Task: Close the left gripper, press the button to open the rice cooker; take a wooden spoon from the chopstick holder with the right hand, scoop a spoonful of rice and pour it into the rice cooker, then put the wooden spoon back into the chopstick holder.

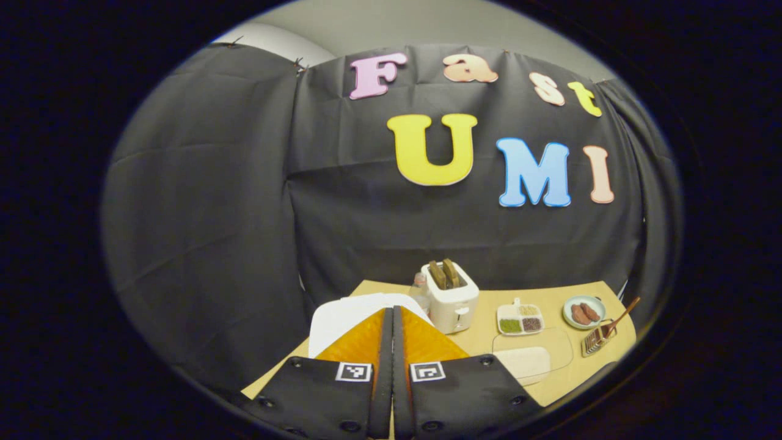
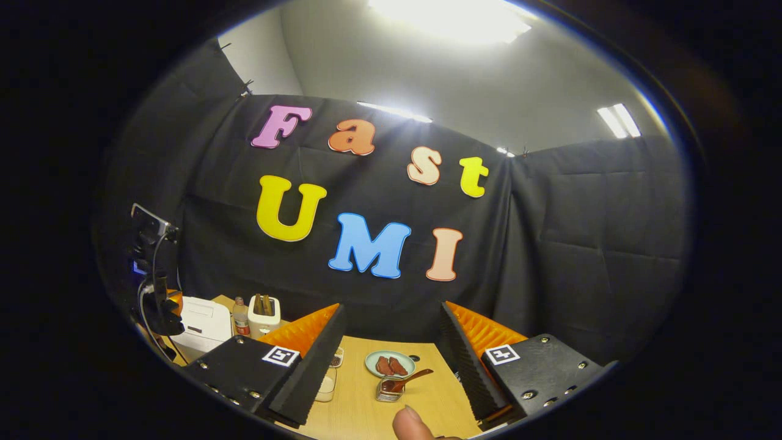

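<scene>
Your left gripper point(image 1: 391, 318) has its 2 ribbed fingers pressed together on nothing, poised just before the smooth white cooker point(image 1: 348, 318). Beyond it stands a boxy toaster point(image 1: 452, 296), and to the right a clear rice tray point(image 1: 531, 357) lies flat. Your right gripper point(image 2: 391, 333) gapes wide, empty, above the pale wood table point(image 2: 360, 409). Between its fingers a wooden spoon point(image 2: 408, 380) leans in the metal holder point(image 2: 389, 391), a round plate point(image 2: 390, 364) just behind. The right gripper view also catches a fingertip point(image 2: 410, 426) nearest the lens.
</scene>
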The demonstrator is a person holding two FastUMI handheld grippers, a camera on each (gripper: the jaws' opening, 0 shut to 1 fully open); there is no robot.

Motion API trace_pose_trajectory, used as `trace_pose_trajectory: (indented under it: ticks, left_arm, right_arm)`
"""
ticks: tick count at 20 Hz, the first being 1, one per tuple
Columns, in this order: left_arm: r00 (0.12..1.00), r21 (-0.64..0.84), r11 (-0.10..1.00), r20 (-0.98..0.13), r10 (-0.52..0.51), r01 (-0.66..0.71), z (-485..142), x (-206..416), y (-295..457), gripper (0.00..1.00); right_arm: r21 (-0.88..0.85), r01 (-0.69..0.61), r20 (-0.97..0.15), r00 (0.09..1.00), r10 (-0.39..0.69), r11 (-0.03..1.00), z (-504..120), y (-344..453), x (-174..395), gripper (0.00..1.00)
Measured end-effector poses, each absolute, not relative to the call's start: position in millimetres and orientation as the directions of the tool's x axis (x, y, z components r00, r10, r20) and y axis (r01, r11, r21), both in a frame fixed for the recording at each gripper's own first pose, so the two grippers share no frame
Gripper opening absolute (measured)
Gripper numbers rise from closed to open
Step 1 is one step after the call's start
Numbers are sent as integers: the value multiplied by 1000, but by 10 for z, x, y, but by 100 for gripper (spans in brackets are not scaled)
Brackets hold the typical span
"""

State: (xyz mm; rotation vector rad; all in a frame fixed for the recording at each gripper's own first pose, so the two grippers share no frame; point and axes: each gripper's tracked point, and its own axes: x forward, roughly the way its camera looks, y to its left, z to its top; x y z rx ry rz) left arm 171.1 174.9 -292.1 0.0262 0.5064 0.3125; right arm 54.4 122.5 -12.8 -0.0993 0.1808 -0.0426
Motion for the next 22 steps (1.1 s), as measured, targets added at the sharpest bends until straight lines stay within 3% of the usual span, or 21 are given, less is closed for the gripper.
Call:
trace_pose_trajectory:
  ticks: [6,12,18,22]
  left_arm:
    - [635,86,919,-698,331,-384,-4020,1750,2013,8]
    - [538,140,918,-773,336,-372,-4506,1741,2078,9]
    - [534,134,919,-779,329,-370,-4474,1751,2089,9]
    - [654,88,911,-669,354,-403,-4184,1862,2111,7]
  right_arm:
    - [-119,34,-235,970,-62,992,-294,1200,565,95]
    - [-139,36,-253,965,-70,990,-334,1217,610,95]
    - [-125,8,-258,965,-41,992,-378,1341,656,95]
    - [-123,5,-253,967,-36,992,-367,1336,660,95]
